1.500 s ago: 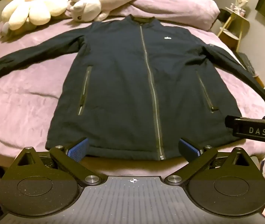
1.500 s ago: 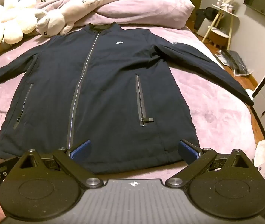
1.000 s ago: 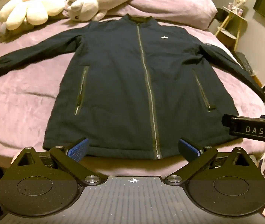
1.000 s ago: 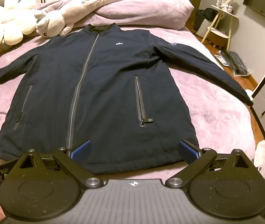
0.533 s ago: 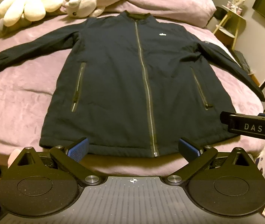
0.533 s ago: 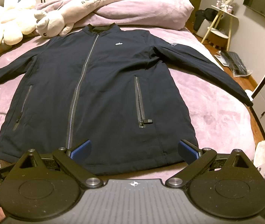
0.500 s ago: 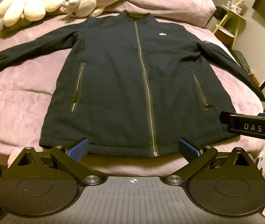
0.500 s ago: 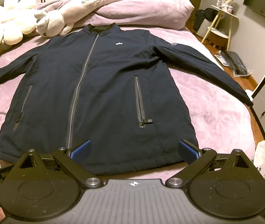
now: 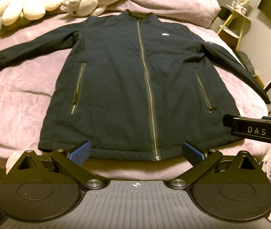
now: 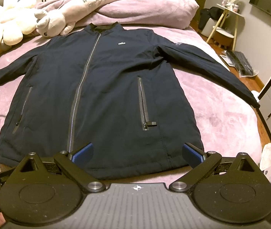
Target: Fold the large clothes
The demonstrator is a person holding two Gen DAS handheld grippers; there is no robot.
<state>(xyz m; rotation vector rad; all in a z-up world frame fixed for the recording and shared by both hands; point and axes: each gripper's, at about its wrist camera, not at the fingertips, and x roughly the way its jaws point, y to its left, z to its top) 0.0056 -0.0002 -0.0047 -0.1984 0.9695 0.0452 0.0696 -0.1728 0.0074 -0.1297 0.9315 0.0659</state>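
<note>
A dark navy zip-front jacket (image 9: 135, 80) lies flat and face up on a bed's mauve bedspread (image 9: 17, 99). Its long axis runs from the hem at 6 o'clock to the collar at 12 o'clock, so the collar points toward the pillows (image 9: 173, 5) and the cream plush toys (image 9: 30, 2). Both sleeves are spread out sideways, one cuff toward 9 o'clock and the other toward 3 o'clock (that one reaches the bed's edge). The front zipper is closed along the midline.

The left gripper (image 9: 136, 150) hangs just short of the hem with its blue pads spread wide, holding nothing. The right gripper (image 10: 137, 152) sits likewise over the hem's right half, its fingers also wide apart and empty. A white stool (image 10: 223, 28) stands at 2 o'clock.
</note>
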